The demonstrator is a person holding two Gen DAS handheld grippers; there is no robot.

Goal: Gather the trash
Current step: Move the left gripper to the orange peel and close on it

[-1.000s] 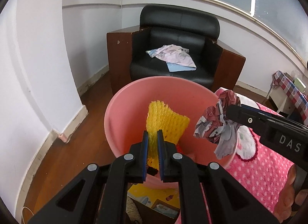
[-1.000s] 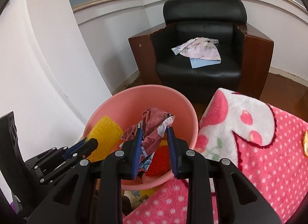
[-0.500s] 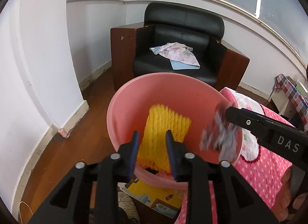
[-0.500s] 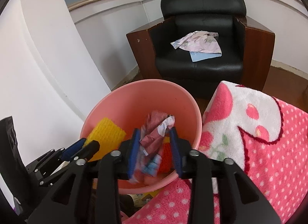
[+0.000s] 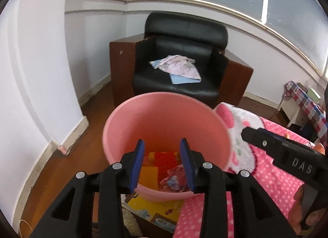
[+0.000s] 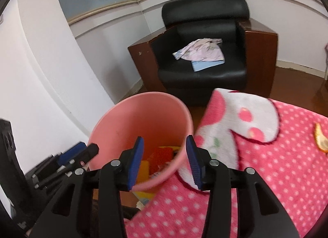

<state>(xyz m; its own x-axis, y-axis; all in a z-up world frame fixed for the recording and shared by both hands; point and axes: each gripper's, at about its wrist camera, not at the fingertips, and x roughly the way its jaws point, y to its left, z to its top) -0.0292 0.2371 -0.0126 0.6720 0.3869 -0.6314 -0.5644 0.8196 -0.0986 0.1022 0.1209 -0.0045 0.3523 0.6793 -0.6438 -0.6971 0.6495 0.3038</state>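
Left tongs: pointing down over the near rim of the bucket; the jaws are opening, about half wide, and nothing is sitting between the blue pads.
Right tongs: pointing down at the bucket's right rim, beside the left tongs; the jaws are opening and are holding nothing.
Hand: gripping the handle of the right tongs, partly showing at the lower right of the left view.
Bucket: one, pink, standing just beside the bed blanket.
Trash: lying at the bottom of the bucket, yellow, red and printed pieces; I cannot count them exactly.
Orange peel: one, lying on the blanket, well apart from the bucket.
Armchair: one, black, carrying some cloth.
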